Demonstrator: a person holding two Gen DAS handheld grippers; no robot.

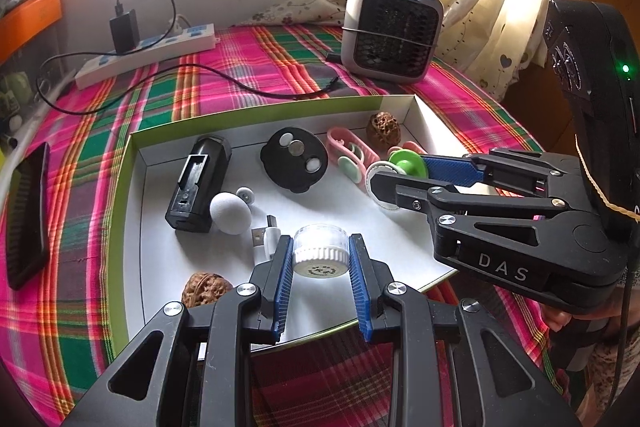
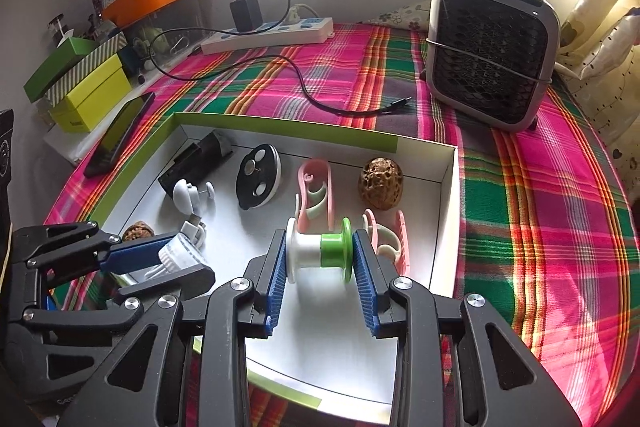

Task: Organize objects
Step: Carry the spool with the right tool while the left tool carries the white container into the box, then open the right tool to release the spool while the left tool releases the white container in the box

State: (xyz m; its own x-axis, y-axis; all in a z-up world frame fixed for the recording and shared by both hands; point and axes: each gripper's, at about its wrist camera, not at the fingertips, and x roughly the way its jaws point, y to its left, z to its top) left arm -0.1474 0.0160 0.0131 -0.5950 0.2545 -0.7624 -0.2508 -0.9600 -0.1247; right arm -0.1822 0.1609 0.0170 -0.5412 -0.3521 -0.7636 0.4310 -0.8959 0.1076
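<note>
A black phone (image 1: 28,215) lies flat on the plaid cloth (image 1: 240,59) just outside the left wall of the box (image 1: 132,163) — a shallow cardboard tray, green outside, white inside, with low straight edges. Along its left side sit a black battery charger (image 1: 199,187), a white egg-shaped piece (image 1: 230,213) and, near the front corner, a wrinkled walnut (image 1: 206,289). The white floor in the middle is mostly bare.

The left gripper (image 1: 320,253) is clamped on a small clear jar (image 1: 320,247) with a ribbed white cap, its ribbed blue pads pressing both sides, low over the front of the box. A round black disc (image 1: 294,159) with pale buttons lies behind it.

Further right, the right gripper (image 2: 320,253) is closed on a spool (image 2: 320,251) — half white, half green, smooth plastic — held across its flanges just above the box floor. Pink clips (image 2: 314,191) and a second pitted walnut (image 2: 380,187) lie by the right wall. The right gripper's body reads "DAS". A grey fan (image 2: 490,47) stands on the cloth beyond.
</note>
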